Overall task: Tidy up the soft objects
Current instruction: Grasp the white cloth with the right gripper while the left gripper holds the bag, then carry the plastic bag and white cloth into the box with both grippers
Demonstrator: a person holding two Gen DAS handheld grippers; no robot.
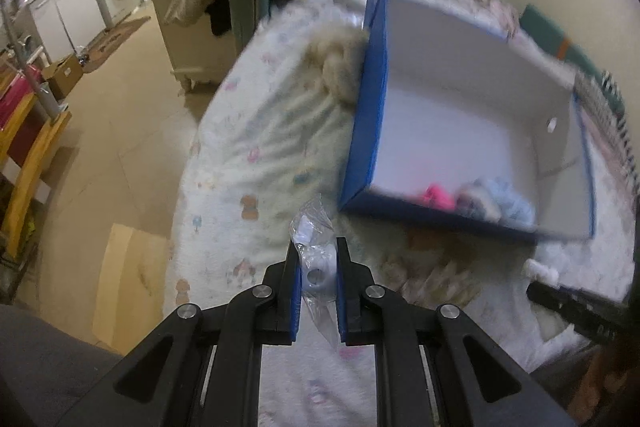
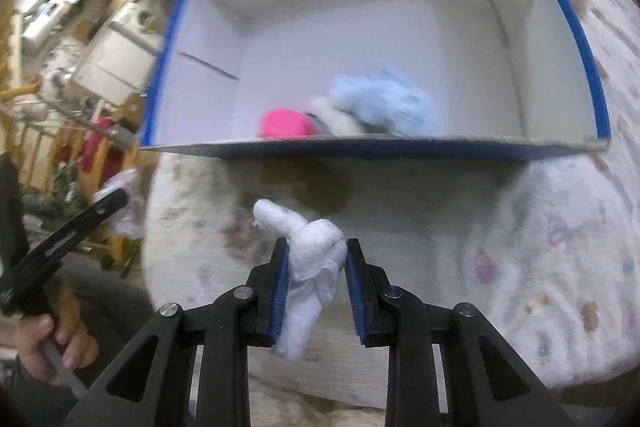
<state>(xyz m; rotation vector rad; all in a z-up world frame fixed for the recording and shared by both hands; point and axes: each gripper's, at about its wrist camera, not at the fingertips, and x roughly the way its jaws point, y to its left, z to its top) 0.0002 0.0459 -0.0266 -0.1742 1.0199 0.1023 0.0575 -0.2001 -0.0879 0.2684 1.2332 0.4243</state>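
Both grippers are loaded above the bed (image 1: 256,131), short of the blue box (image 1: 368,99). The left gripper (image 1: 318,263) has its jaws clamped on a clear plastic bag (image 1: 316,267) holding a small pale item; the right gripper (image 2: 316,259) has its jaws clamped on a white rolled sock (image 2: 316,247), whose tail hangs loose below the pads. Likely risks: the slick film could slide from the left jaws, and the dangling sock end could catch on the near wall of the box (image 2: 380,147) as it crosses, dropping onto the blanket. Inside the box, against that near wall, lie a pink item (image 2: 284,125) and a pale blue fluffy item (image 2: 388,103), narrowing the nearest landing spot. A beige furry bundle (image 1: 336,63) rests against the box's outer left wall. The two grippers are close together, so they could collide.
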